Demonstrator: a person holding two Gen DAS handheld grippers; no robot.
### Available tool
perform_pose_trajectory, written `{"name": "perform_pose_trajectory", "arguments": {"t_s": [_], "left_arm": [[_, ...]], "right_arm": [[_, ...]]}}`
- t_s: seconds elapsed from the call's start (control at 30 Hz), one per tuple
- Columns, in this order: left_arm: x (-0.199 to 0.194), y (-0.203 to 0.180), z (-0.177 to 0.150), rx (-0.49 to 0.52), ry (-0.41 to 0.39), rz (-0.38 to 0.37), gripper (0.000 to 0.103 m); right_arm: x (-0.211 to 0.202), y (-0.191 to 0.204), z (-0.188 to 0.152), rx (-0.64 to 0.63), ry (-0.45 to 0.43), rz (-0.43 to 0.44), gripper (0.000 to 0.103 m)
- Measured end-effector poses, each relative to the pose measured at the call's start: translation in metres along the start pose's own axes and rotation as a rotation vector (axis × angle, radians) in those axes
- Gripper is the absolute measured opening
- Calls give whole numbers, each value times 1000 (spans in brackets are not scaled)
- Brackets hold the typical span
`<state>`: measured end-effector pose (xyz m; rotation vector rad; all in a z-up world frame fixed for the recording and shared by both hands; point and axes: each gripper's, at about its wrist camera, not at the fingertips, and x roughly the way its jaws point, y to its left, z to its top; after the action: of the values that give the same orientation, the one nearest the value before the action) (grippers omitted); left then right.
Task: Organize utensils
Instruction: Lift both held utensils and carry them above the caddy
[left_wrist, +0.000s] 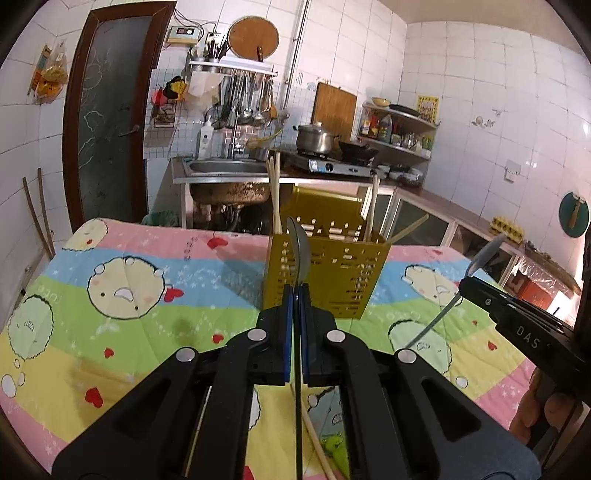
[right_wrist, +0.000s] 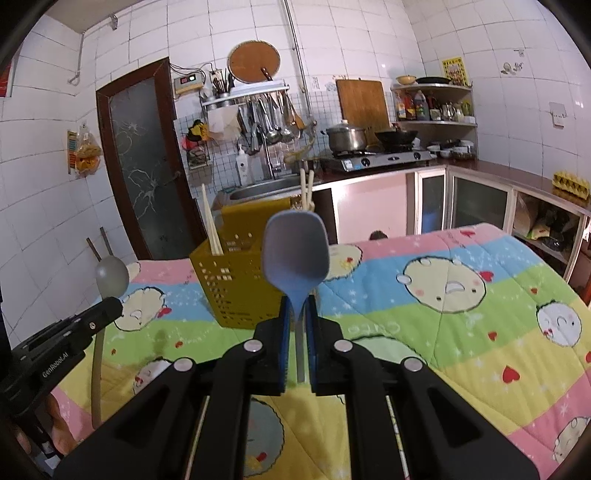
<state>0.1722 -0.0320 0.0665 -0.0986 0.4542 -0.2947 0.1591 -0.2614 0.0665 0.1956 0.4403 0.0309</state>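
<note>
My left gripper (left_wrist: 296, 291) is shut on a thin grey spoon (left_wrist: 295, 240), seen edge-on, bowl up, handle running down between the fingers. Just beyond it stands a yellow perforated utensil holder (left_wrist: 325, 273) with chopsticks (left_wrist: 275, 195) sticking out. My right gripper (right_wrist: 297, 302) is shut on the neck of a blue spoon (right_wrist: 295, 258), bowl upright, in front of the holder (right_wrist: 236, 288). Each view shows the other gripper to the side: the right gripper (left_wrist: 467, 286) with its spoon (left_wrist: 489, 251), the left gripper (right_wrist: 110, 304) with the grey spoon (right_wrist: 110, 275). Both spoons hang above the table.
A cartoon-print quilt (right_wrist: 443, 325) covers the table. One loose chopstick (left_wrist: 317, 443) lies on it under my left gripper. Behind the table are a sink (left_wrist: 225, 168), a gas stove with a pot (left_wrist: 314, 138) and wok, low cabinets (right_wrist: 461, 199) and a dark door (left_wrist: 107, 122).
</note>
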Motion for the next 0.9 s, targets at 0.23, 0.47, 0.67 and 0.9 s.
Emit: {"name": "perform_pose_trajectory", "arguments": {"t_s": [0.23, 0.47, 0.67, 0.9], "left_arm": [[-2, -5, 18, 17, -44, -15, 2], [1, -9, 41, 17, -92, -34, 2], [12, -11, 52, 19, -97, -45, 2], [24, -16, 76, 51, -122, -20, 2]], "right_arm": [[-8, 9, 17, -22, -45, 8, 8], [-4, 14, 32, -28, -68, 17, 8], [3, 14, 39, -30, -78, 20, 8], [13, 19, 63, -44, -108, 24, 8]]}}
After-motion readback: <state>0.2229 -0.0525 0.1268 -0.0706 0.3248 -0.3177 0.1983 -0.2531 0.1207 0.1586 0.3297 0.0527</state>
